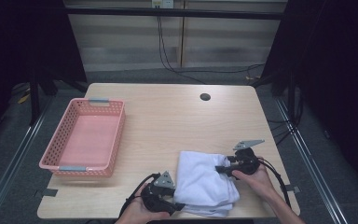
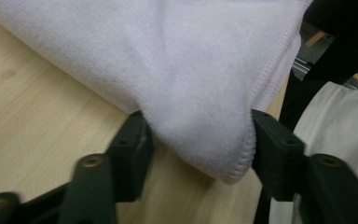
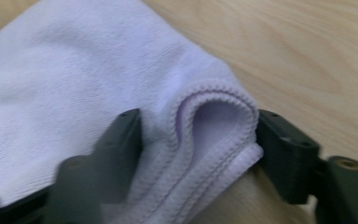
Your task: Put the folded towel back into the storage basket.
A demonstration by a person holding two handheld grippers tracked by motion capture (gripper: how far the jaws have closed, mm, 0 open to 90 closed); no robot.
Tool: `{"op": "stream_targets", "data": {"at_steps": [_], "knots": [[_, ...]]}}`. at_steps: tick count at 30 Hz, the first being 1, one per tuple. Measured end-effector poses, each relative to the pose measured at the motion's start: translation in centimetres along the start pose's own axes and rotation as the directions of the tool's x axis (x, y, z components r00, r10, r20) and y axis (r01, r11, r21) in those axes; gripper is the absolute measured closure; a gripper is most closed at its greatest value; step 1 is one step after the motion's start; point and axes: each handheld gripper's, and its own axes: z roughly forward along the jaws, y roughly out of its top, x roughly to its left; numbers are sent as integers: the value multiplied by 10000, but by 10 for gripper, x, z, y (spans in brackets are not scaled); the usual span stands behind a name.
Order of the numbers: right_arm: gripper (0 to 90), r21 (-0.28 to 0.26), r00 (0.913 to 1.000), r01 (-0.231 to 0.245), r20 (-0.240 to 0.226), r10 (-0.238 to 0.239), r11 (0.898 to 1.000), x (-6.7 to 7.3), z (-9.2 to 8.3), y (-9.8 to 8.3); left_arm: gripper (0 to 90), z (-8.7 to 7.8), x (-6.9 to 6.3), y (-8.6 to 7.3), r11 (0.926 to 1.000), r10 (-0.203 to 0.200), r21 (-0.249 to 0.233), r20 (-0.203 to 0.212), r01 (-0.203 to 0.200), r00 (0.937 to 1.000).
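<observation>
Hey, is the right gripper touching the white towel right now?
Touching. In the right gripper view, the right gripper has the towel's folded hem bunched between both jaws, pressed against each.

- The white towel [image 1: 200,182] is soft terry cloth — matt, finely ribbed, with a stitched hem.
- The counter [image 1: 168,121] is pale wood-grain, smooth with a slight sheen.
- The pink basket [image 1: 116,140] is perforated plastic.
- Both grippers' jaws are matt black plastic with brass-coloured screws.
</observation>
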Motion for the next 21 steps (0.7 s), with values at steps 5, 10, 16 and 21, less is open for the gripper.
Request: {"op": "stream_targets", "data": {"at_steps": [5,10,16,21], "knots": [[580,171,9988,153,-478,-145,9997,1,1,1,673,-1,1,3,9993,239,309,-345,-229,9991],[672,104,9983,205,-552,-199,9997,3,0,1,727,0,3,3,9997,-39,260,-123,43,9999],[704,-38,9978,-99,-653,96,9999,2,-2,0,734,-2,7,3,9993,-304,229,125,301,9995],[711,7,9980,-52,-627,53,10000,2,-3,3,737,-4,6,4,9992,-396,-56,173,397,9991]]}}
